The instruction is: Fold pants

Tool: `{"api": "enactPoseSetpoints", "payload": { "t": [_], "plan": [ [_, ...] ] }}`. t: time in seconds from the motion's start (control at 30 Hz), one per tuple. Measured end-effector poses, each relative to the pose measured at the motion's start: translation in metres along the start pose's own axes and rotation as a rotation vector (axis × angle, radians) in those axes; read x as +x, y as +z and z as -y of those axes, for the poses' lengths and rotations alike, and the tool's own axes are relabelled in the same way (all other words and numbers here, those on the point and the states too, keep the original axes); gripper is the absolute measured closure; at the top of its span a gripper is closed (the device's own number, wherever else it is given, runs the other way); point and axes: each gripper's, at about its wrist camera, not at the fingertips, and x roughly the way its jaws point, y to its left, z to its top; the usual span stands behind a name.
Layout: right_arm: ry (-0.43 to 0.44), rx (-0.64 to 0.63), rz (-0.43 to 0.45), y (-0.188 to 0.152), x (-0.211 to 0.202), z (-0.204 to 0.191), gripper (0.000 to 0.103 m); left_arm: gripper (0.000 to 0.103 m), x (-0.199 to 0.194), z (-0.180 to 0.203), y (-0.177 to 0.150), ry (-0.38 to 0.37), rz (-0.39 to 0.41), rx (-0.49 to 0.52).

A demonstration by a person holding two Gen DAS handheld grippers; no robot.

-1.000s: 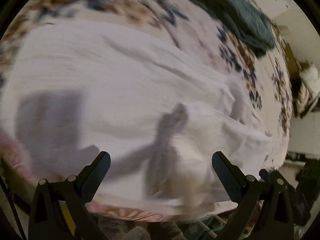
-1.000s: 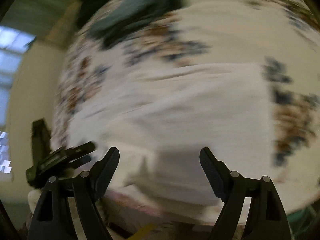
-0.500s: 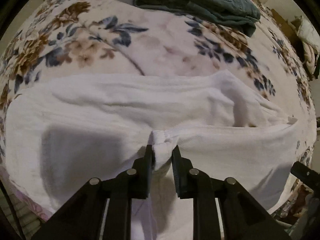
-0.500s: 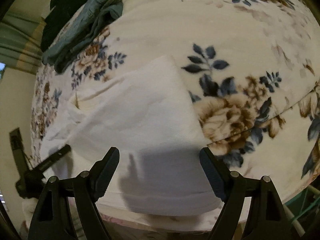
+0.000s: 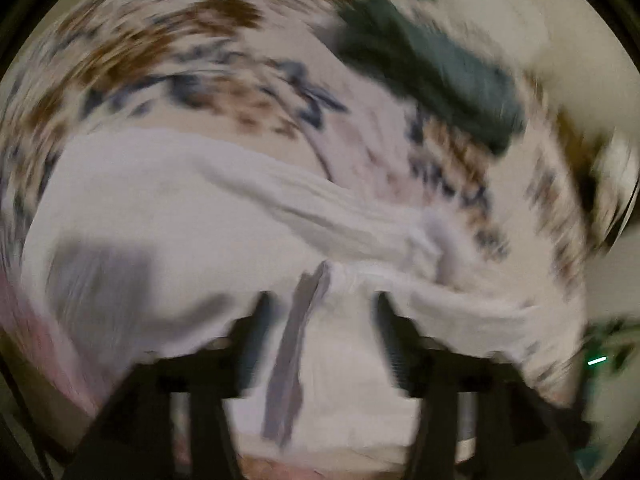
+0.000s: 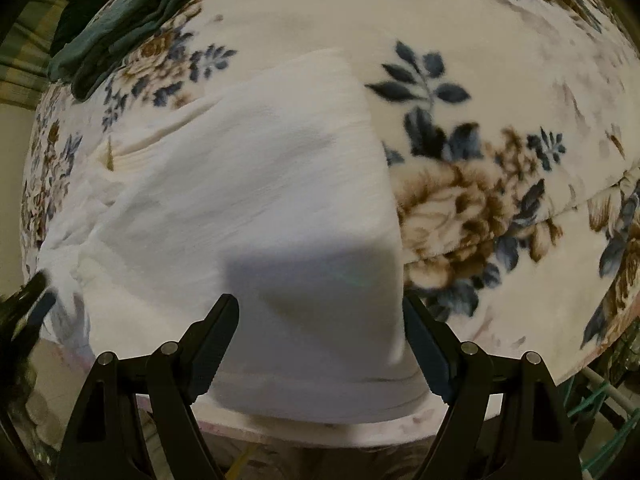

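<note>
Lying across a flowered bed cover [image 6: 500,92], the white pants [image 6: 256,184] fill the centre and lower left of the right wrist view, folded into a broad slab whose straight right edge runs from upper centre down to the lower middle. Their near edge hangs at the front lip of the bed, at the bottom of the frame. In the blurred left wrist view the pants [image 5: 168,208] spread over the left and middle, with a rumpled ridge slanting toward the right.

Over that near edge the right tongs [image 6: 320,340] stand apart, with cloth showing between them but no pad pressing on it. The left tongs [image 5: 320,336] have just been opening; they too stand apart, with a fold of white cloth between them that the pads do not grip.

Dark teal folded clothes [image 6: 132,16] sit at the upper left of the right wrist view, well apart from the pants. Bare flowered cover lies open to the right of the pants and above them. No container shows.
</note>
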Motion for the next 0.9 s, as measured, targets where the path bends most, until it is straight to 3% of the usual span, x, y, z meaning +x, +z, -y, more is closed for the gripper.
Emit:
{"api": "enactPoseSetpoints", "payload": {
  "t": [0.03,0.1,0.17,0.27,0.33,0.43,0.57,0.7,0.73,0.77,0.8,0.9],
  "plan": [
    [-0.001,-0.001,0.0,-0.001,-0.004,-0.002,0.018,0.016,-0.013,-0.017,-0.007,-0.056,0.019,-0.07],
    [-0.003,-0.008,-0.006,-0.002,-0.008,-0.008,0.018,0.015,-0.018,-0.041,-0.014,-0.125,0.025,-0.163],
    [-0.019,-0.022,-0.011,-0.005,-0.008,-0.018,0.018,0.015,-0.014,-0.068,-0.025,-0.091,0.008,-0.237],
    [-0.034,-0.003,0.018,-0.005,-0.02,-0.031,0.018,0.015,-0.016,-0.126,-0.04,-0.034,0.107,-0.448],
    [-0.048,0.014,0.05,-0.006,-0.029,-0.038,0.018,0.016,-0.014,-0.165,-0.046,-0.032,0.177,-0.614],
    [-0.072,0.06,0.095,-0.01,-0.039,-0.043,0.018,0.016,0.007,-0.192,-0.042,-0.057,0.201,-0.728],
    [-0.103,0.132,0.147,-0.019,-0.05,-0.042,0.018,0.015,0.04,-0.207,-0.025,-0.09,0.195,-0.762],
    [-0.126,0.131,0.2,-0.03,-0.062,-0.045,0.018,0.018,0.041,-0.197,-0.005,-0.094,0.223,-0.717],
    [-0.132,0.114,0.204,-0.031,-0.062,-0.048,0.018,0.027,0.039,-0.195,-0.003,-0.098,0.239,-0.706],
    [-0.141,0.089,0.202,-0.031,-0.059,-0.053,0.018,0.051,0.037,-0.19,0.0,-0.115,0.261,-0.68],
    [-0.143,0.067,0.194,-0.03,-0.055,-0.058,0.018,0.065,0.029,-0.189,0.001,-0.111,0.274,-0.643],
    [-0.131,0.041,0.179,-0.023,-0.042,-0.068,0.018,0.074,0.014,-0.168,0.003,-0.058,0.327,-0.539]
  ]
}}
